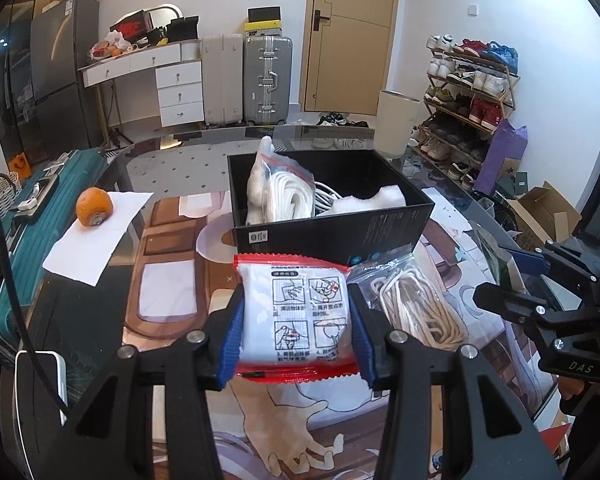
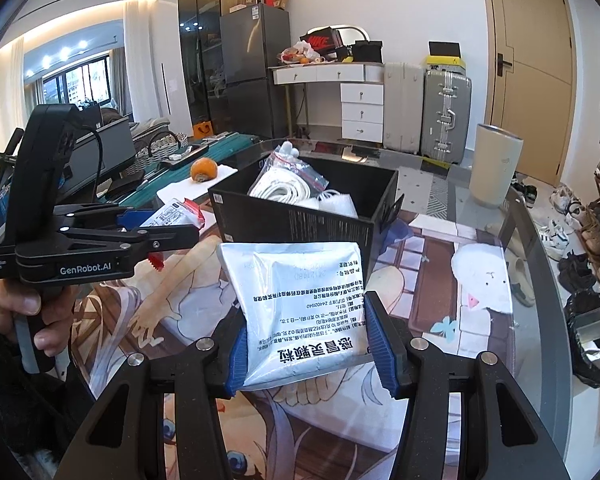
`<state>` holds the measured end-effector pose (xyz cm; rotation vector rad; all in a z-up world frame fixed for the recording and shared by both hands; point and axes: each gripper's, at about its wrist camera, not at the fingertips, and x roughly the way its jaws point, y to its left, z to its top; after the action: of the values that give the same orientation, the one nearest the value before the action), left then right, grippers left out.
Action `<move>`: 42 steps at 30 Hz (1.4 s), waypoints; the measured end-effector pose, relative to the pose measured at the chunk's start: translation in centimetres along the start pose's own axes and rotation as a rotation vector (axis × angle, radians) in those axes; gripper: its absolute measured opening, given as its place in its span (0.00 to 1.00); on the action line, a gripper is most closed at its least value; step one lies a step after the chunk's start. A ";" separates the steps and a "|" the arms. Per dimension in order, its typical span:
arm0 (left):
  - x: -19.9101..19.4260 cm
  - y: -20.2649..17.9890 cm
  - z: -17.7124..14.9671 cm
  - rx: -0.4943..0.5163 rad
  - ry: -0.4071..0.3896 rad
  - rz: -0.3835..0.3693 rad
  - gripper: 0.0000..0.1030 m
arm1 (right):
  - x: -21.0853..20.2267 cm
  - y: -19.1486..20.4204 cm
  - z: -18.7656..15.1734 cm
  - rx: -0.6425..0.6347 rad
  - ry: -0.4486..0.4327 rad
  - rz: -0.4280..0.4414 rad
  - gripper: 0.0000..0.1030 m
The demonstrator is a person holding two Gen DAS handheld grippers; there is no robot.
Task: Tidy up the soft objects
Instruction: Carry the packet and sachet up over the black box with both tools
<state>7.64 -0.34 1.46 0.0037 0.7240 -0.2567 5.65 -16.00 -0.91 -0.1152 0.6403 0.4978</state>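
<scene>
My right gripper (image 2: 306, 350) clamps a silver sachet (image 2: 300, 300) above the table mat (image 2: 432, 280); black box (image 2: 296, 220) just beyond; my left gripper (image 2: 172, 232) holds a red-edged packet (image 2: 176, 214).

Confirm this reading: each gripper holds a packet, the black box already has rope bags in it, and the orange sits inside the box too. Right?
One slip: the orange is not in the box; the left wrist view shows it on a white sheet left of the box. The rest holds: the left gripper grips the red-edged packet, the right gripper the silver packet, and rope bags sit in the box.
</scene>
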 end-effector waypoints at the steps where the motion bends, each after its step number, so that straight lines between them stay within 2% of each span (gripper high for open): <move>1: -0.2 -0.1 0.0 0.002 -0.005 -0.001 0.44 | 0.0 0.1 0.2 -0.001 -0.001 -0.001 0.50; 20: -1.1 -0.6 2.3 0.058 -0.065 -0.001 0.44 | 0.5 0.4 4.1 -0.005 -0.064 -0.055 0.50; 42: 2.2 -0.7 5.9 0.068 -0.088 0.032 0.45 | 3.8 -1.0 7.7 -0.021 -0.059 -0.066 0.50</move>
<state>12.95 -2.04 4.52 0.0684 0.6275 -0.2489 12.88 -13.35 2.93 -0.1408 0.5721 0.4430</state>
